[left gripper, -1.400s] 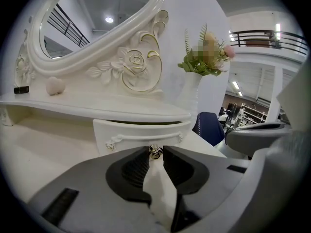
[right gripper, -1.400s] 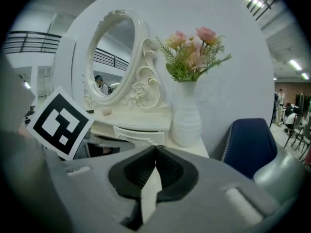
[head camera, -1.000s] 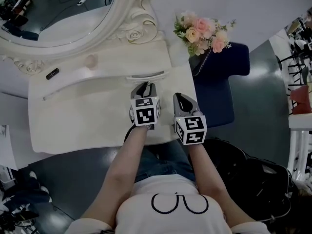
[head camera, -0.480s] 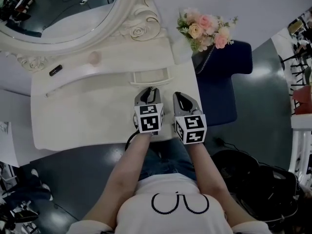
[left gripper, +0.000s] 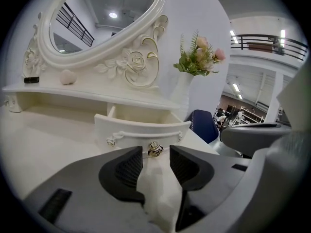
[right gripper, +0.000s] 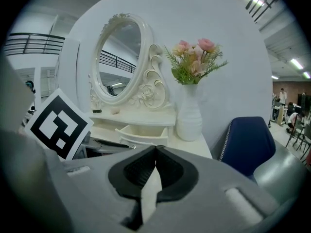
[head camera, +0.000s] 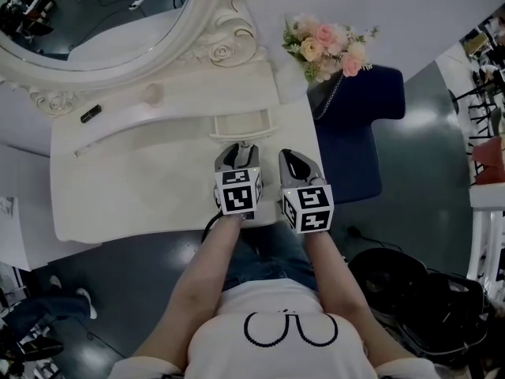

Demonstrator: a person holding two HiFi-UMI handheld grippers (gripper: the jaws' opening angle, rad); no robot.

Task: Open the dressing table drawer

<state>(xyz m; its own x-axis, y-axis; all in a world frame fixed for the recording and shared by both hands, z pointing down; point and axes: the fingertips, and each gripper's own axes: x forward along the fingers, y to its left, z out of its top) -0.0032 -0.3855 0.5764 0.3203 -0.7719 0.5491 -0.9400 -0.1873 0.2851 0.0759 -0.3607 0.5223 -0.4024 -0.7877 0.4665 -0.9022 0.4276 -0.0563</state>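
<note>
Overhead, a cream bench [head camera: 134, 188] fills the left and centre of the head view.
- Oval mirror [head camera: 102, 22] in a carved white frame, upper left, standing at the back of the bench.
- Navy chair [head camera: 363, 133] just right of the bench, partly tucked against its right edge.
- Drawer [head camera: 243, 123] sits centre frame under the raised back shelf [head camera: 181, 93]. It is pulled partway out, its inside showing, and its curved front faces the person.
- White vase with pink and cream flowers [head camera: 327, 47], upper centre-right, at the back right corner of the bench.
- Left hand-held gripper [head camera: 239, 150] is over the bench just below the drawer front, pointing at it. Its jaws are opening, pads apart and pressing on nothing.
- Right hand-held gripper [head camera: 290, 158] is beside the left one, to its right, over the bench's right part. Its jaws are closed tip to tip with nothing between them.
- Gold knob [left gripper: 155, 150] is at the middle of the drawer front. In the left gripper view it lies in the gap right at the jaw tips, touching neither pad.
- Small pink object [head camera: 152, 93] and small black item [head camera: 90, 114] are on the shelf, left of the drawer.
</note>
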